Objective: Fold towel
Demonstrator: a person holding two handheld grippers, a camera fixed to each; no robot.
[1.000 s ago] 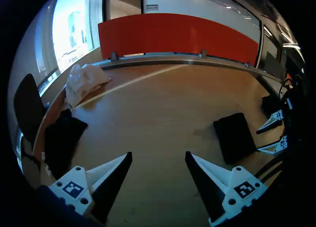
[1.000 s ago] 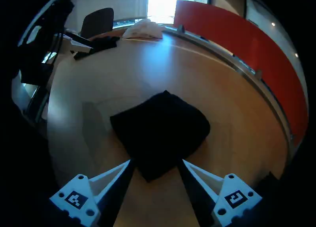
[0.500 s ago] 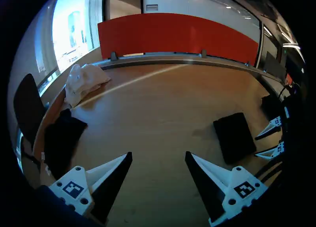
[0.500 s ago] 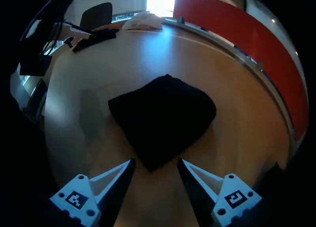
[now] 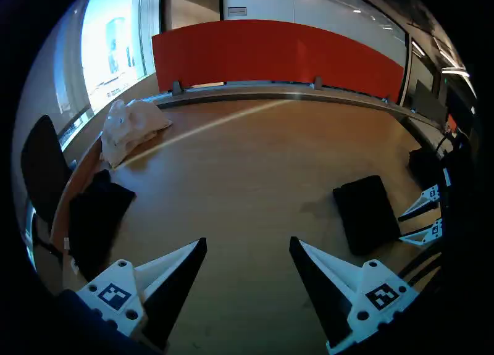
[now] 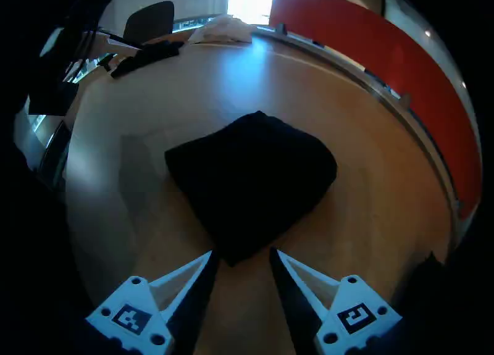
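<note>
**Folded towel lying at the tips of the right gripper**

In the right gripper view, a black towel (image 6: 253, 179) is seen lying folded and flat on the wooden desk (image 6: 370, 188), around the centre of the picture. Its near corner is pointed toward 6 o'clock and is placed just at the gap between the tips of the right gripper (image 6: 242, 253). The jaws are held partly apart. Whether the corner is touched by either tip cannot be told.

At 11 o'clock, by the far edge of the desk, a dark cloth (image 6: 145, 52) and a white cloth (image 6: 219, 29) are found, with a chair (image 6: 148, 21) just behind them. A red partition (image 6: 401, 77) is set along the desk edge from 12 o'clock round to 3 o'clock.

In the left gripper view, the left gripper (image 5: 247, 241) is held over the wood of the desk with its jaws spread wide. The towel is seen at 4 o'clock, well apart from these jaws, and the right gripper is seen just beside it. The white cloth is placed at 10 o'clock and the dark cloth at 8 o'clock.
</note>
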